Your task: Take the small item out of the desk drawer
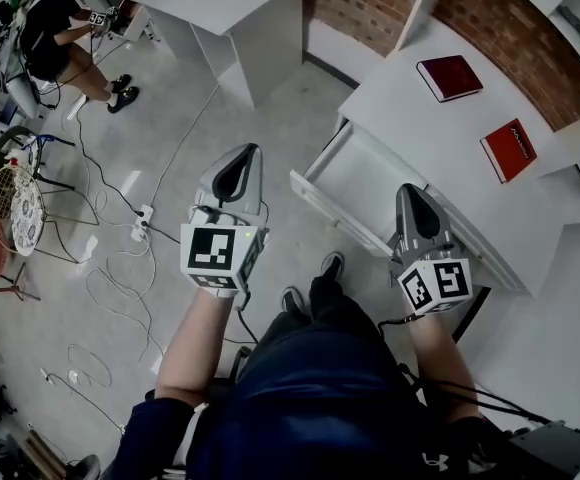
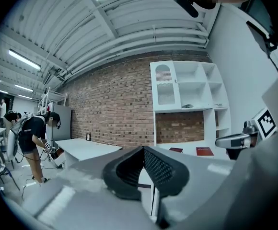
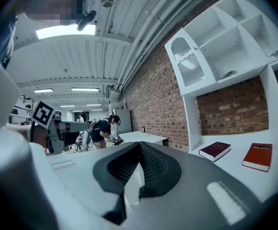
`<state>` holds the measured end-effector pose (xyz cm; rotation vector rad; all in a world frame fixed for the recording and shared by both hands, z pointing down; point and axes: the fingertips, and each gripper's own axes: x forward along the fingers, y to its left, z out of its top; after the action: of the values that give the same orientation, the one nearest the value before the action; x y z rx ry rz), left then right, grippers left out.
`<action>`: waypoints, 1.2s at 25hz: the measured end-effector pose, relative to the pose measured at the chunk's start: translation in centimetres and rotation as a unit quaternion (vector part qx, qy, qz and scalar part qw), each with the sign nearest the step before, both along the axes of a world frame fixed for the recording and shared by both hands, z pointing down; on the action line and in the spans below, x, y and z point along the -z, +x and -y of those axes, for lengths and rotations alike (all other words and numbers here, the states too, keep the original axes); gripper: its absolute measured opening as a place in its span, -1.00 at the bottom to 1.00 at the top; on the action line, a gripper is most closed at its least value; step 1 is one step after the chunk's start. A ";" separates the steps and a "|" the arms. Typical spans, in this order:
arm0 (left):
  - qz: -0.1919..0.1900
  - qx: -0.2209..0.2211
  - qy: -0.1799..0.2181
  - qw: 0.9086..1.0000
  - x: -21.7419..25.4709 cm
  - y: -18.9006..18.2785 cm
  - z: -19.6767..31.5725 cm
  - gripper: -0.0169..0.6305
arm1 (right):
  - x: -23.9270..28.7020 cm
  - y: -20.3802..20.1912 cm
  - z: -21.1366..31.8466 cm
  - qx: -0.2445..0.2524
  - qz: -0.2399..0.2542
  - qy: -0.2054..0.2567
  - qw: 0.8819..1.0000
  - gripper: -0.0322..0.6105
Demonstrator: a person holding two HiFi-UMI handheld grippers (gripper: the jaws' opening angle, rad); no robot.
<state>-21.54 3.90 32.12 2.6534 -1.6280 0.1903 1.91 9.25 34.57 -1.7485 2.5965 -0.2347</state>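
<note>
Cables (image 1: pixel 120 258) trail over the floor at the far left, beyond them a person (image 1: pixel 55 28) in black. Next comes the left gripper (image 1: pixel 246 154), held above the floor, its fingers clenched together on nothing. Right of it the drawer (image 1: pixel 330 208) of the white bench (image 1: pixel 400 103) stands pulled open; the small item cannot be made out in it. The right gripper (image 1: pixel 408 192) hangs over the drawer's near end, fingers likewise clenched and empty. Farther right, a dark red book (image 1: pixel 449 76) and a red book (image 1: pixel 508 150) lie apart on the bench top.
</note>
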 end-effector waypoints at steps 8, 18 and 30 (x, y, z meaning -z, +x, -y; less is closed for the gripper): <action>0.012 0.006 -0.002 1.000 0.4 3.9 5.2 -0.94 | -0.8 3.0 5.9 0.013 0.019 -0.003 1.000 -0.89; 0.024 0.001 -0.010 1.000 0.2 7.1 8.1 -0.94 | -1.3 6.2 9.1 0.008 0.037 -0.007 0.999 -0.89; 0.021 -0.078 -0.014 0.997 -0.7 11.6 14.9 -0.94 | -2.1 9.2 12.0 -0.061 0.026 -0.017 0.998 -0.89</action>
<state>-9.89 -10.99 32.83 2.7738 -1.4157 0.2721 11.12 -2.71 36.63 -1.8771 2.4541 -0.3199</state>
